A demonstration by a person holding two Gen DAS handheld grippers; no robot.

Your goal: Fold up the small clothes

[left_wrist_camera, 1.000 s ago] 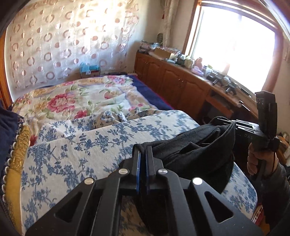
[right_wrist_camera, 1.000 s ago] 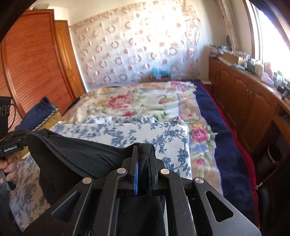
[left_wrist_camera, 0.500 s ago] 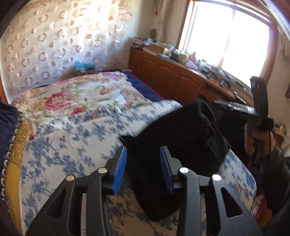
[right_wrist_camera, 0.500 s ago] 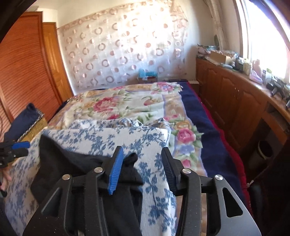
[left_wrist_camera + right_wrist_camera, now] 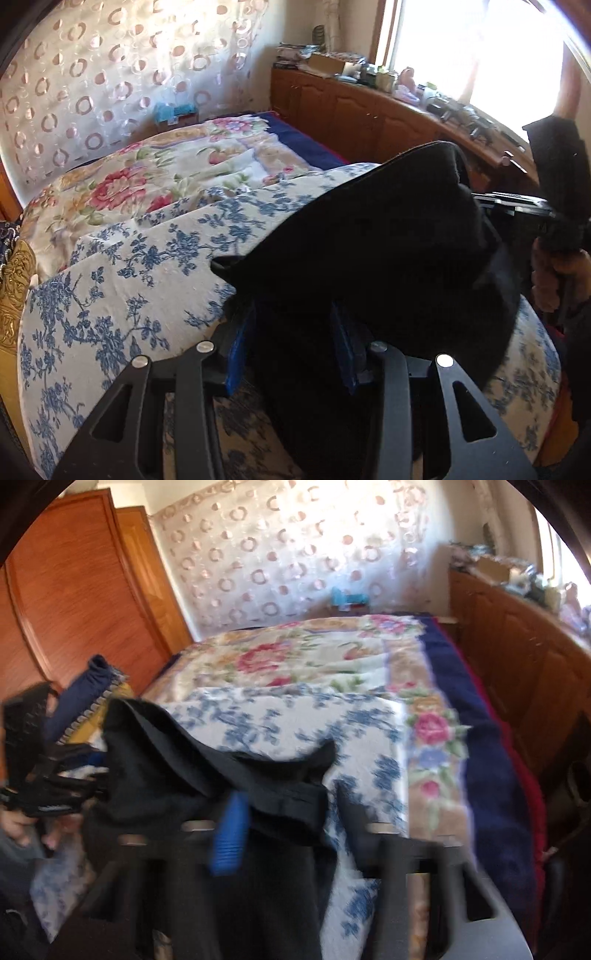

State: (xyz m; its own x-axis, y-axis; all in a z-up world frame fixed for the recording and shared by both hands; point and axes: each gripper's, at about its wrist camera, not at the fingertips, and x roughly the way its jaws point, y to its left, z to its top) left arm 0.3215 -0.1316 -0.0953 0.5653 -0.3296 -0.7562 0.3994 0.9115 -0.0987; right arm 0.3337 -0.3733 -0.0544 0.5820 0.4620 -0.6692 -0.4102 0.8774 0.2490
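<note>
Release is the news: a second ago both claws were pinched shut on the black knit garment, and half a second ago they had sprung apart. Now the left gripper stands with its blue-padded fingers wide, the dark cloth lying loosely between them but not clamped. The right gripper, blurred by motion, likewise has its fingers apart, one blue pad showing at lower centre of its frame and cloth draped across it. The garment has dropped from a stretched span between the two tools to a slack heap; in the left view it fills the centre and lower right, one edge still peaked up, and in the right view it sprawls over the lower left. My reading is that a fold has just been laid down, and the next move will be to re-grip an edge or corner for another fold or to smooth the pile.

Under it lies a white quilt printed with blue flowers, spread over the near part of the bed. Beyond, in mid-frame, is a cream blanket with large pink roses and a navy border at its right. A sheer curtain dotted with rings covers the far wall, a wooden wardrobe fills the upper left of the right view, and low wooden cabinets cluttered on top run beneath the bright window at upper right.
</note>
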